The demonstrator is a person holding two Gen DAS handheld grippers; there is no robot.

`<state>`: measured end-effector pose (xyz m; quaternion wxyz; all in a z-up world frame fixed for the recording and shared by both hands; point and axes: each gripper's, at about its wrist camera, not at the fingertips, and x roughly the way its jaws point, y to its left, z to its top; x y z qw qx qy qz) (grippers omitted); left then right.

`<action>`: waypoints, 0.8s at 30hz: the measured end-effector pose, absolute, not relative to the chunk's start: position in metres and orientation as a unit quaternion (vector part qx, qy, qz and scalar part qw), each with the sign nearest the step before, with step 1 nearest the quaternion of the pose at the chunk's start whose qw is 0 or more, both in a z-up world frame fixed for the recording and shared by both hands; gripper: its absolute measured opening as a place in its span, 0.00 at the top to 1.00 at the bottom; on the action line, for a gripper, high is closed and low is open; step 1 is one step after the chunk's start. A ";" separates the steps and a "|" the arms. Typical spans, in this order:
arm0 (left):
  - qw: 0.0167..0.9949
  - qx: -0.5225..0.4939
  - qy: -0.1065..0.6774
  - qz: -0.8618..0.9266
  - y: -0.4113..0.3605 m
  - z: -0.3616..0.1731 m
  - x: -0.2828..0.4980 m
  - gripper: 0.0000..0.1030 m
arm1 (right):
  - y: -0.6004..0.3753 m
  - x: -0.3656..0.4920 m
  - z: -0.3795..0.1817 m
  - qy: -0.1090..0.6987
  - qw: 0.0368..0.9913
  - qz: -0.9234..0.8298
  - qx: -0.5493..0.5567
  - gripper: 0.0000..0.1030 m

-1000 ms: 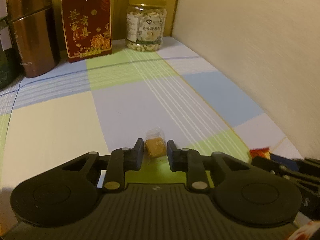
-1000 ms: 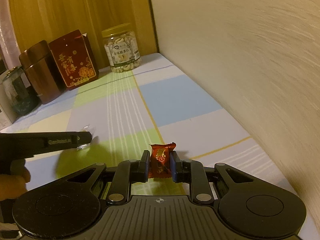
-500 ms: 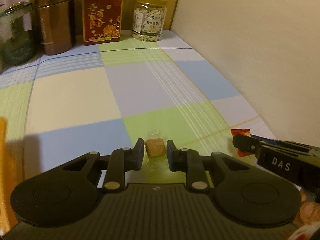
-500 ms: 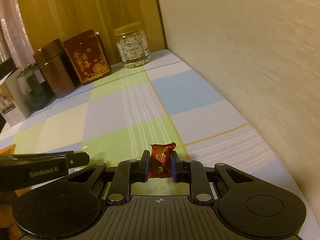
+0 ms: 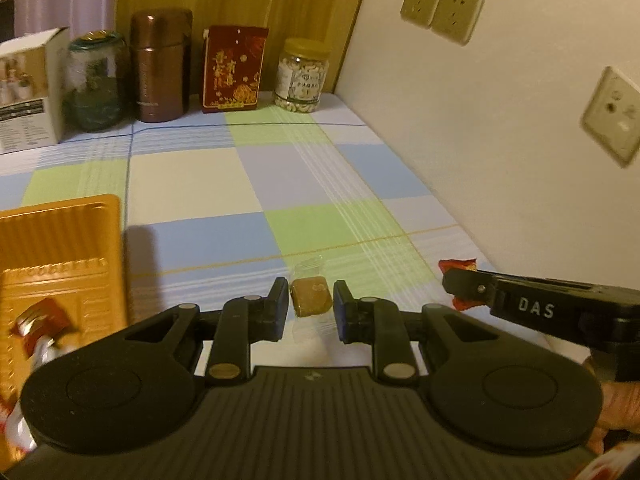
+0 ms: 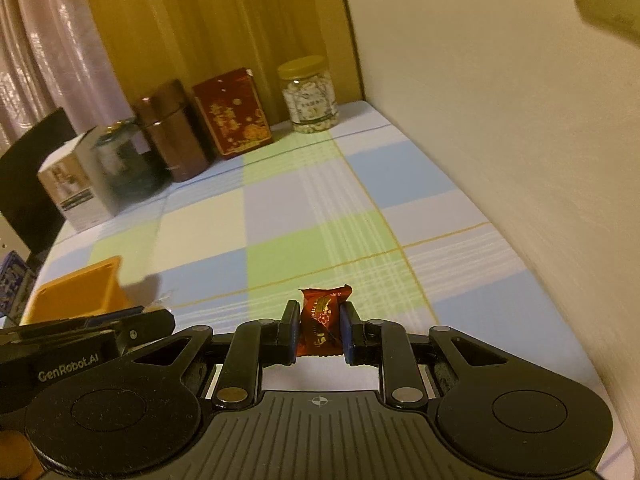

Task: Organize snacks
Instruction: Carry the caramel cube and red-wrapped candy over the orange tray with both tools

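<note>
The brown candy (image 5: pixel 311 296), in a clear wrapper, sits between the jaws of the left gripper (image 5: pixel 311 307), which are closed to about its width; small gaps show on either side of the brown block, so the grip is probably on the wrapper. The red candy (image 6: pixel 320 322) is pinched firmly in the right gripper (image 6: pixel 320 330), its jaws narrowed hard against the wrapper's sides. Both are carried just above the checked cloth of the bench (image 5: pixel 192 184). Compared with a second ago, both views have pulled back and up: the wall sockets (image 5: pixel 440 10) and the orange tray (image 5: pixel 60 248) at the left have come into sight, while each candy has kept its place in its jaws. That suggests both pickups are done and the carry toward the tray is under way. The tray is cut off at the frame edge, and a red-and-white wrapped snack (image 5: pixel 38 320) lying in it is blurred and partly hidden behind the gripper body. Whether either candy clears the cloth cannot be told.
</note>
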<state>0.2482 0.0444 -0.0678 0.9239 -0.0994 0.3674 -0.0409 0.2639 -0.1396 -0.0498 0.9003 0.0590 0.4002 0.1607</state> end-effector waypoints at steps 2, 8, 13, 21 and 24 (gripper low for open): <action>0.925 -0.101 0.364 -0.039 0.045 -0.059 0.231 0.80 | -0.135 0.249 -0.041 0.396 0.902 0.164 0.052 0.79; 0.929 -0.109 0.353 -0.036 0.047 -0.039 0.188 0.80 | -0.124 0.207 -0.026 0.392 0.902 0.175 0.038 0.79; 0.931 -0.113 0.347 -0.027 0.053 -0.029 0.158 0.80 | -0.117 0.176 -0.022 0.395 0.899 0.185 0.037 0.79; 0.930 -0.105 0.351 -0.014 0.062 -0.027 0.118 0.80 | -0.104 0.139 -0.019 0.394 0.895 0.207 0.028 0.79; 0.930 -0.104 0.352 -0.007 0.068 -0.027 0.107 0.79 | -0.096 0.129 -0.018 0.394 0.893 0.216 0.025 0.79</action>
